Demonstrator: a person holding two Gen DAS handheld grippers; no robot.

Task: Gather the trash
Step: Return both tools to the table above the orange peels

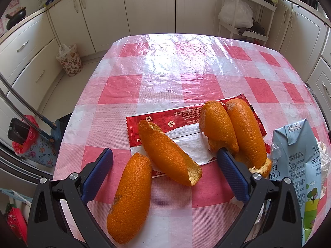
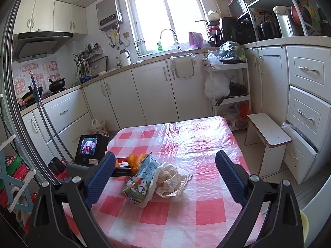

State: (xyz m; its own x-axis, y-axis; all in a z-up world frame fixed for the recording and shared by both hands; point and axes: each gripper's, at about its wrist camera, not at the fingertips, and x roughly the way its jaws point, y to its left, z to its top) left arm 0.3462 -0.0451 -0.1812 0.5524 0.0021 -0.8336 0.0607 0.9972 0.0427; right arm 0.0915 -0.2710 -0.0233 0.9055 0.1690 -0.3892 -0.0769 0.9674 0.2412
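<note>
In the left wrist view several orange peels lie on the checked tablecloth (image 1: 165, 72). One peel (image 1: 132, 196) lies near, another peel (image 1: 167, 153) sits between my fingers, and two peels (image 1: 233, 128) lie right on a red wrapper (image 1: 186, 117). A milk carton (image 1: 298, 165) lies at the right. My left gripper (image 1: 164, 153) is open low over the peels. In the right wrist view my right gripper (image 2: 165, 157) is open above the table, over the carton (image 2: 142, 177) and a crumpled tissue (image 2: 171, 177).
A floral bin (image 1: 70, 61) with a bag liner stands on the floor left of the table. A white stool (image 2: 266, 132) stands right of the table. Cabinets and a shelf cart (image 2: 227, 86) line the walls. A mop handle (image 2: 47, 119) leans at left.
</note>
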